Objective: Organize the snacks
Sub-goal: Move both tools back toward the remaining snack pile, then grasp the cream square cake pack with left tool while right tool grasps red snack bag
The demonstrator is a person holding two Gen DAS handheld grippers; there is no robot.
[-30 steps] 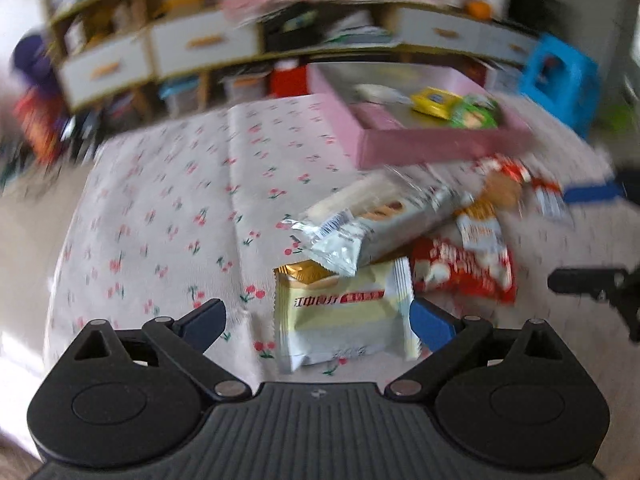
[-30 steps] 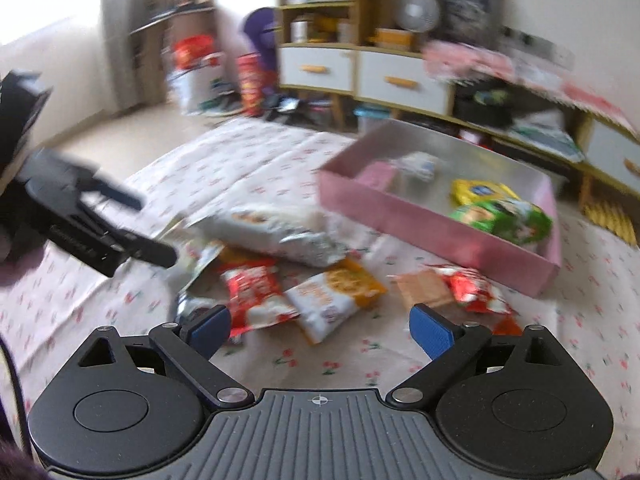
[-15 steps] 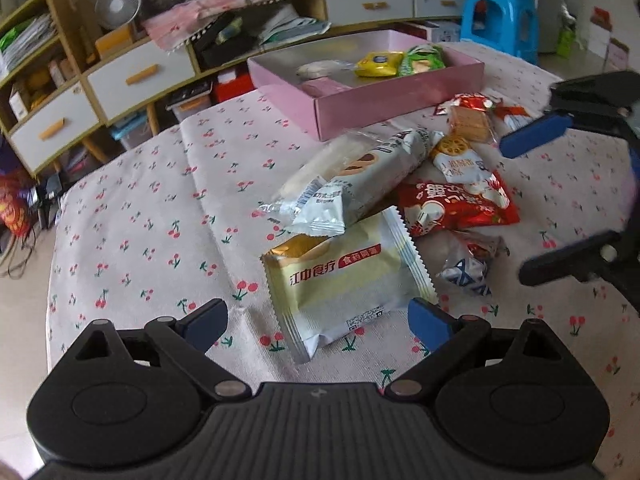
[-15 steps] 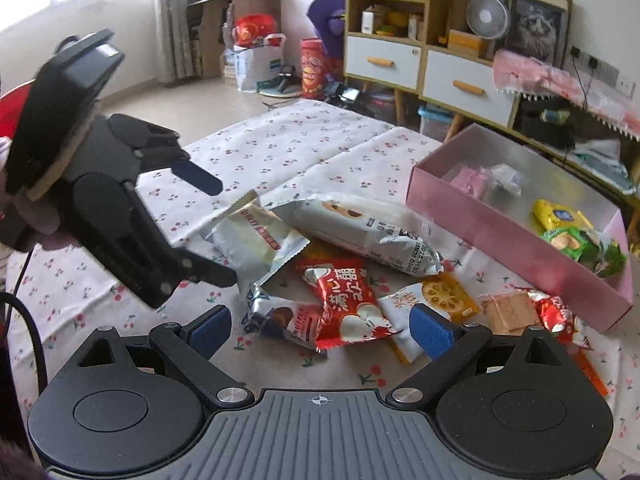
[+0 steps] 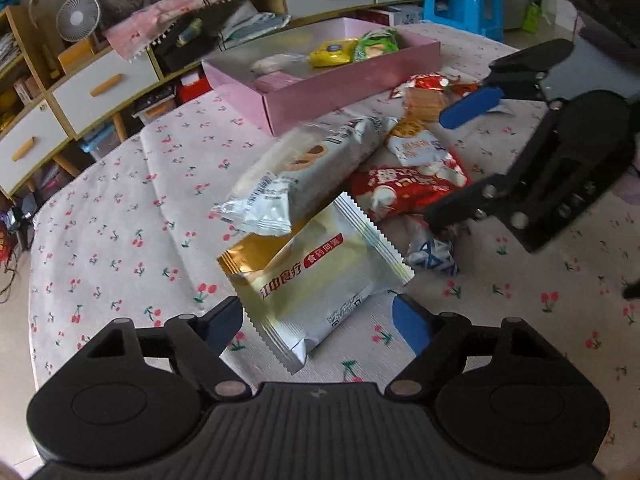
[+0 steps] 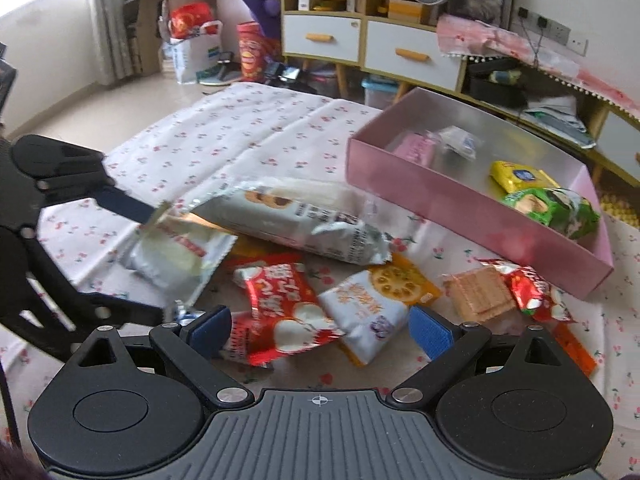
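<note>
A pile of snack packets lies on the cherry-print cloth. A cream and gold packet point(image 5: 320, 280) lies between the fingers of my open left gripper point(image 5: 318, 322). A long silver biscuit pack point(image 5: 304, 172) overlaps it. My right gripper point(image 6: 320, 330) is open over a red packet point(image 6: 276, 304) and a white-orange cracker packet point(image 6: 376, 300); it also shows in the left wrist view point(image 5: 452, 164). A pink box point(image 6: 460, 208) holds a yellow packet point(image 6: 520, 176), a green packet point(image 6: 556, 208) and a few small ones.
A wafer pack point(image 6: 480, 292) and a red wrapper point(image 6: 532, 288) lie in front of the box. A small blue-white wrapper point(image 5: 432, 254) lies under the right gripper's finger. Cabinets with drawers point(image 6: 360, 44) stand behind the table; a blue stool point(image 5: 464, 0) stands far right.
Both grippers have moved down and closer to the pile. The left gripper now straddles the cream packet; the right has come down over the red packet.
</note>
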